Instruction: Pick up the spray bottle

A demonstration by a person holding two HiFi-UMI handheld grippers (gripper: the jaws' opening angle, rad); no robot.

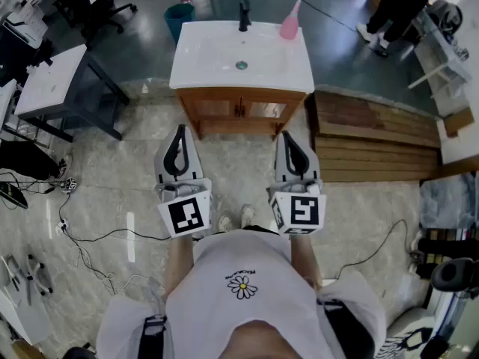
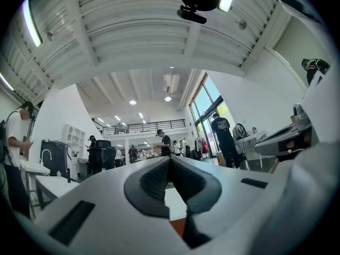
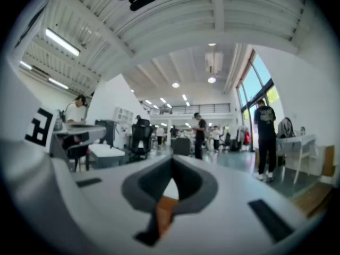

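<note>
Spotting spray bottle (image 1: 290, 22) at my one o'clock, seemingly at table's (image 1: 202, 60) rear edge, faucet (image 1: 244, 16) beside it; left hand-held gripper (image 1: 179, 132) and right hand-held gripper (image 1: 287, 137) clenched, empty.

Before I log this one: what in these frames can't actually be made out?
- The spray bottle: head view, too small to show its trigger or fill level; it appears in neither gripper view.
- The person's hands: head view, hidden under the left gripper and right gripper.
- The bystander: head view, cut off by the top edge.
</note>
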